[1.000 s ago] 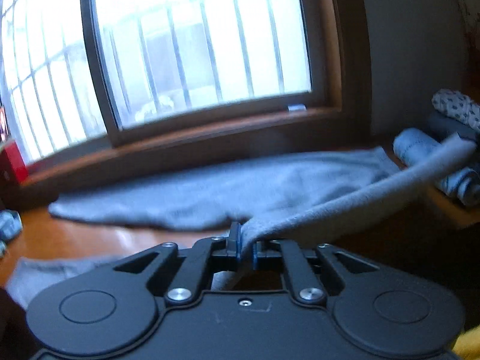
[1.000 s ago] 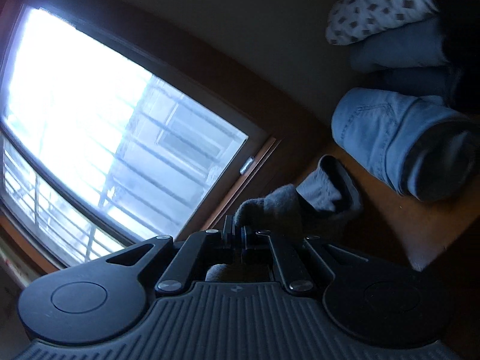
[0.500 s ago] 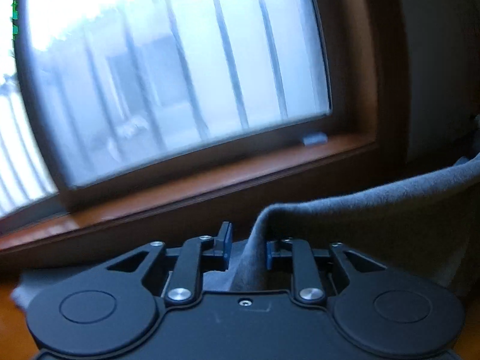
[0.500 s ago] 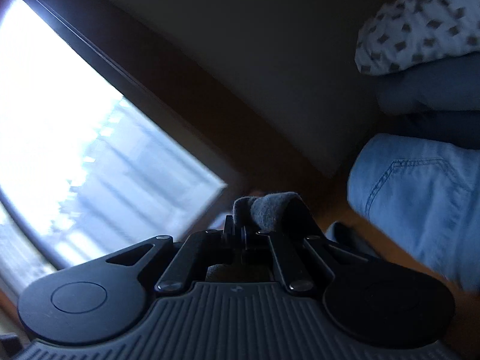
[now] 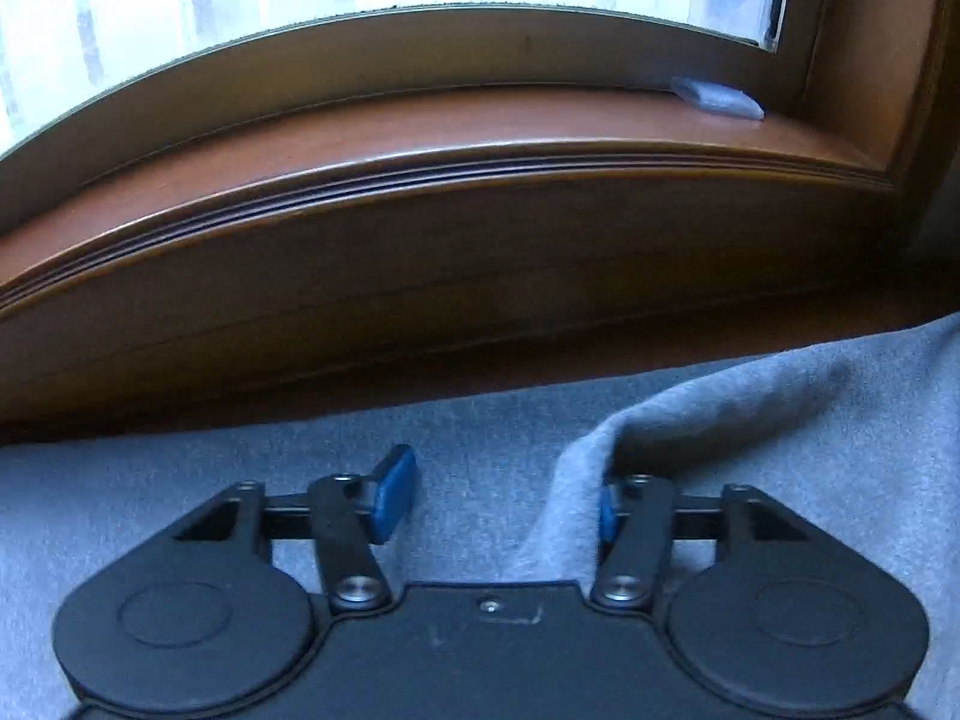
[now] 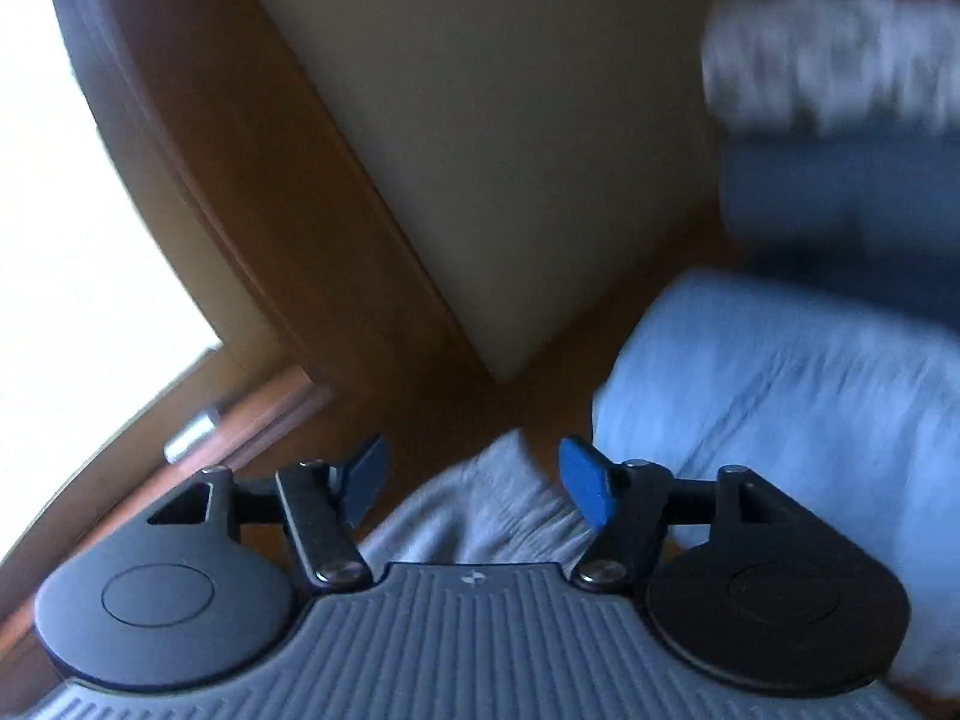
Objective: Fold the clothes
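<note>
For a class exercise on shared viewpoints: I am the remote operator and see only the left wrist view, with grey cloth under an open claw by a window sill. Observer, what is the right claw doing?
Observer: The right claw is open too; the grey garment lies loose between its fingers, not pinched.
Operator: Is anything next to it that I can't see?
Observer: Yes, a rolled light-blue denim piece sits just to the right of that claw.
Operator: Anything beyond the denim?
Observer: A blurred white patterned bundle rests on top of a dark blue one, against the beige wall.
</note>
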The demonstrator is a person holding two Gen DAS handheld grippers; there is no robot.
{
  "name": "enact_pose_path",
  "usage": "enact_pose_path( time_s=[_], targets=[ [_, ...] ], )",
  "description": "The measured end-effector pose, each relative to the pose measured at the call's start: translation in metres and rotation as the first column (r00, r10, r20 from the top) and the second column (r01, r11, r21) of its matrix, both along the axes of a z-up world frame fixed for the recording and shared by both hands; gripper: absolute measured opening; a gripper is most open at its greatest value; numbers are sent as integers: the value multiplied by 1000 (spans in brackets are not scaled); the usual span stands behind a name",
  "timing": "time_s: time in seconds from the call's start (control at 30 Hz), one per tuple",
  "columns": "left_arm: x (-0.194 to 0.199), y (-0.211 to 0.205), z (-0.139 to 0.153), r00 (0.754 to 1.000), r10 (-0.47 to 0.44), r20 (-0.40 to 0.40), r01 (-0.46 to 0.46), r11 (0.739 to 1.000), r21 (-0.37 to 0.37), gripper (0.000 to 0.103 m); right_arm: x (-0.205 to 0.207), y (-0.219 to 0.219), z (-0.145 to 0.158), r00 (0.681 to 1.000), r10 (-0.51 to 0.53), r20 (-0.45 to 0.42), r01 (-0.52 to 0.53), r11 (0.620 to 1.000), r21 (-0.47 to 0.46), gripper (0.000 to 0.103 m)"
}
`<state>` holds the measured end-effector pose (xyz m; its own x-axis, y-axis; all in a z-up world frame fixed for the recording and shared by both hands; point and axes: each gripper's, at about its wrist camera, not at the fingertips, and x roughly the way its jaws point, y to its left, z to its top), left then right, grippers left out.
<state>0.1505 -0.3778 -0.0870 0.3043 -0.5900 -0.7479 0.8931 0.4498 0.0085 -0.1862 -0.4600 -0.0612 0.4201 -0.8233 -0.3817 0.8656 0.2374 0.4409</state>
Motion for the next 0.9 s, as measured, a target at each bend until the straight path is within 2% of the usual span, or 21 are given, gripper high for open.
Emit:
enact_pose_path(
  time_s=[0.03, 0.1, 0.13, 0.2, 0.27, 0.3, 0.33, 0.43, 0.47, 0.53, 0.63, 0.73, 0.87, 0.9],
  targets=[
    [0, 1, 0, 1000, -1, -3, 1, 1000, -3, 58, 1, 4, 3, 999, 32, -28, -33, 999, -30, 68],
    [0, 2, 1, 1000, 4, -7, -4, 1000, -12, 58, 16, 9, 8, 976, 177, -128, -181, 983, -23, 65],
    [0, 2, 0, 1000, 6, -3, -6, 1000, -16, 59, 26, 8, 6, 950, 257, -178, -260, 965, 2, 63],
    [-4, 1, -2, 1000, 3, 25, -2, 1000, -19, 61, 52, 2, -5, 890, 344, -299, -344, 937, 55, 59],
    [-8, 0, -4, 998, -15, 62, 16, 1000, -15, 62, 72, -17, -26, 848, 351, -397, -326, 936, 131, 59],
    [-9, 1, -5, 997, -31, 72, 32, 999, -14, 61, 77, -29, -38, 839, 353, -413, -302, 935, 185, 57],
    [-12, 3, -2, 995, -51, 83, 52, 999, -14, 61, 77, -29, -37, 851, 323, -413, -295, 946, 132, 57],
    [-20, 13, 12, 989, -65, 130, 70, 997, -33, 65, 80, -27, -22, 867, 327, -376, -280, 944, 177, 56],
    [-22, 18, 16, 989, -61, 135, 67, 997, -43, 67, 75, -17, -14, 879, 333, -340, -297, 942, 153, 58],
    [-23, 34, 25, 993, -36, 108, 43, 997, -66, 68, 66, 2, -4, 886, 346, -309, -328, 938, 111, 62],
    [-27, 59, 35, 998, 10, 67, -3, 995, -98, 70, 64, 32, 5, 832, 491, -258, -474, 871, 129, 67],
    [-38, 91, 43, 995, 62, 75, -53, 992, -117, 72, 62, 61, 14, 754, 625, -203, -609, 781, 138, 68],
    [-65, 130, 45, 977, 144, 158, -129, 987, -101, 76, 59, 101, 26, 616, 777, -129, -765, 629, 137, 68],
    [-73, 142, 46, 971, 174, 165, -160, 983, -94, 76, 62, 107, 26, 564, 820, -98, -805, 572, 156, 68]
  ],
)
